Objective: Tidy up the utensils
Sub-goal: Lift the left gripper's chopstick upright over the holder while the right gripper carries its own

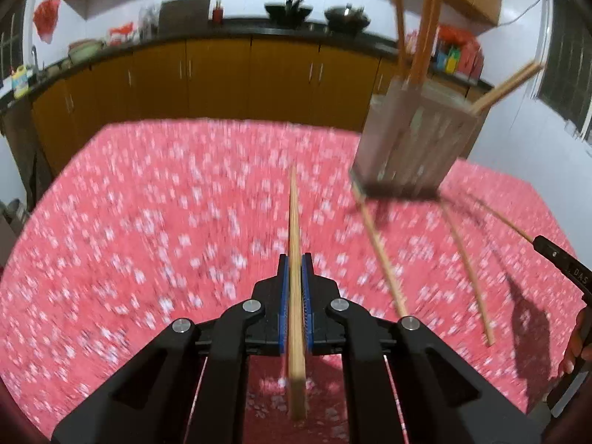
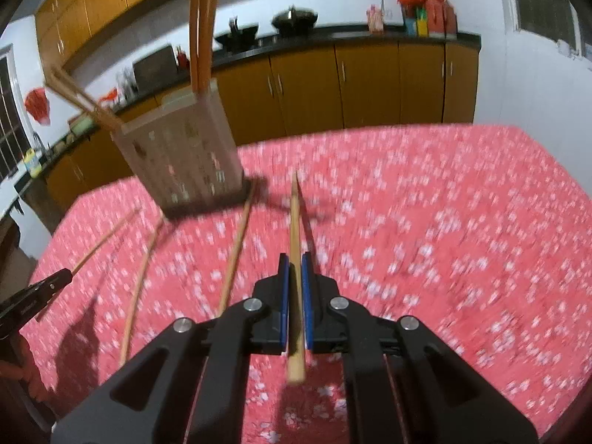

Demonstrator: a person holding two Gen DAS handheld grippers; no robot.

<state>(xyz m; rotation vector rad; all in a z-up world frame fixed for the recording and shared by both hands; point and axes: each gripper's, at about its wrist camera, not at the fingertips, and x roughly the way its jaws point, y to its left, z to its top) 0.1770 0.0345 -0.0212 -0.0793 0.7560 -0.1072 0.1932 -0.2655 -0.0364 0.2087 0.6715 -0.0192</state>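
Each hand-held gripper, left (image 1: 295, 273) and right (image 2: 295, 273), pinches one chopstick (image 1: 295, 229); I see several already in the holder (image 1: 414, 140) at two o'clock, loose chopsticks (image 1: 381, 251) remaining on the desk (image 1: 148, 203).

Red cloth with small white flowers over the counter (image 1: 148, 203). Pale tan chopsticks (image 1: 296, 259). Grey-beige holder (image 1: 418, 137) with faint patterned panels. Black fingers (image 1: 283, 281) with blue pads. Amber-brown cabinets (image 1: 222, 74) under a black worktop (image 1: 259, 31). White walls.
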